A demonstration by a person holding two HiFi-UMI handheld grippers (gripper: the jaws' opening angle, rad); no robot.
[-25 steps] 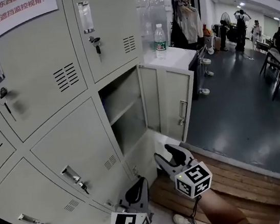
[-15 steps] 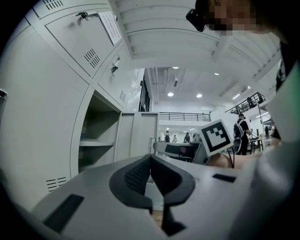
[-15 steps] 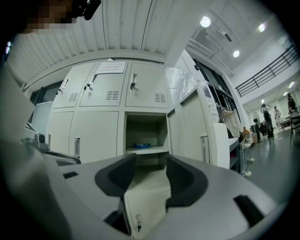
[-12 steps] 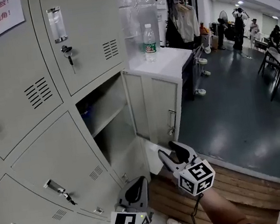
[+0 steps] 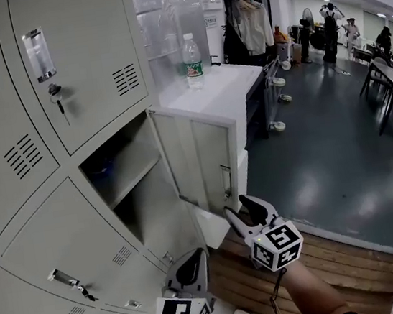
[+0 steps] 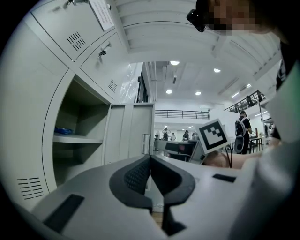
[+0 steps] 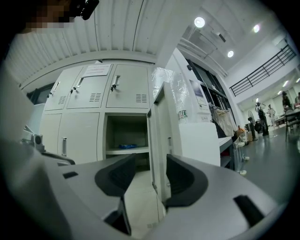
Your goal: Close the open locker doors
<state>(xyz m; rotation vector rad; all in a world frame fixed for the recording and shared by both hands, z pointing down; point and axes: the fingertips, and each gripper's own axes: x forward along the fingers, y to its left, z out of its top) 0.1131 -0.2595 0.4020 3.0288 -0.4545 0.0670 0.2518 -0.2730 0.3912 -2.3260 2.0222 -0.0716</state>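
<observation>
1. Currently, in the head view, the open locker door (image 5: 198,158) is standing out from the locker bank (image 5: 80,205). Its compartment (image 5: 123,177) is gaping dark to its left, and a water bottle (image 5: 191,53) is standing on the white cabinet top (image 5: 223,91) farther off to the right.
2. The right gripper (image 5: 242,211) is hovering just beside the door's lower corner, while the left gripper (image 5: 191,262) is hanging nearer and to the left, by the closed lower lockers.
3. The right gripper view is showing what the head view is not: jaws parted and clamping nothing, the door's edge lined up beyond the gap, and a blue item (image 7: 119,146) lying on the shelf (image 7: 129,151) inside.
4. The left gripper view is showing its own jaws pressed together and empty, with the right gripper's marker cube (image 6: 214,133) off to the right.
</observation>
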